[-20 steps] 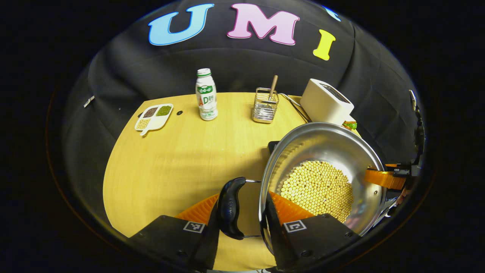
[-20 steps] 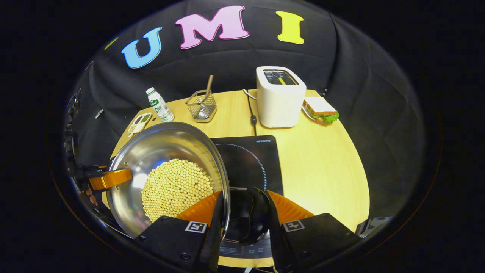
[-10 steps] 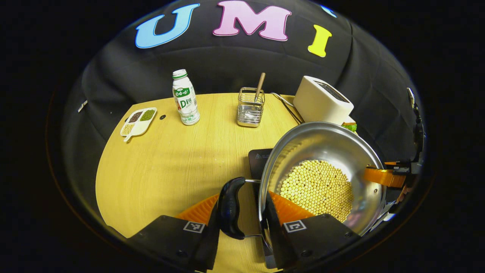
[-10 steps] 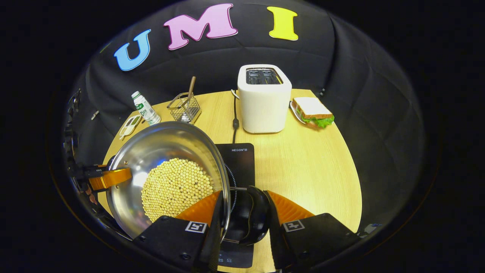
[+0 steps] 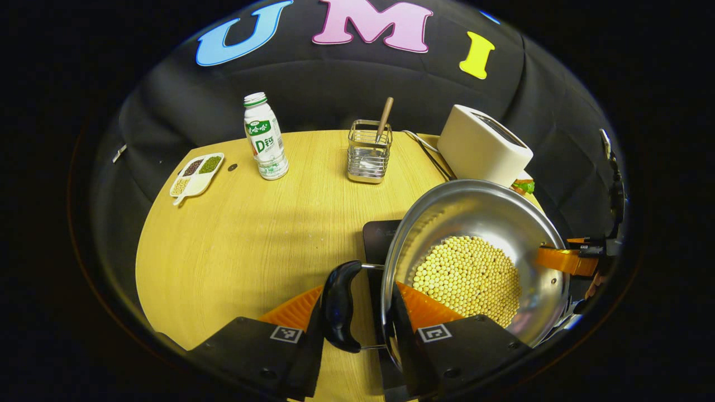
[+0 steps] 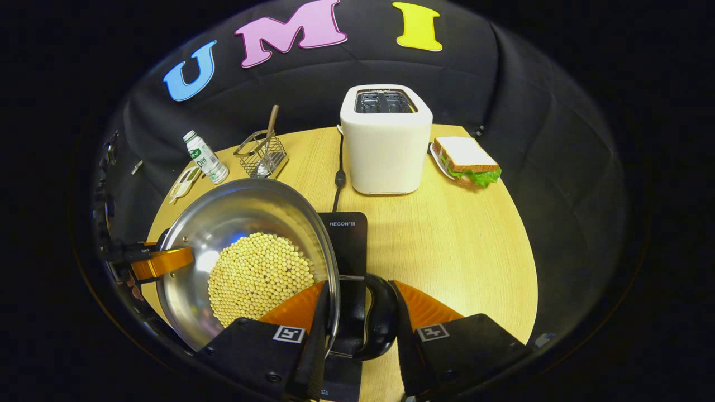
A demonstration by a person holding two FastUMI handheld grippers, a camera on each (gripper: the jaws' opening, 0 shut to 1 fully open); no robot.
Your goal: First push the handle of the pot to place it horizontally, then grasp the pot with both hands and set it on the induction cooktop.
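Above the induction cooktop [image 6: 345, 237], the stainless pot [image 5: 475, 251] of soybeans [image 6: 257, 276] is carried between the left gripper [image 5: 357, 318], closed on the pot's left black handle [image 5: 338, 307], and the right gripper [image 6: 357, 318], closed on the right black handle [image 6: 380, 315]. Over the last second the cooktop has slid from beside the pot to mostly beneath it, so lowering appears near. Beyond the cooktop, the toaster [image 6: 385, 139] and its cord [image 6: 338, 176] stand near, while bare wooden table [image 6: 463, 245] lies open to its right.

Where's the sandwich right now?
In the right gripper view, the sandwich sits at the table's far right edge, just right of the white toaster.
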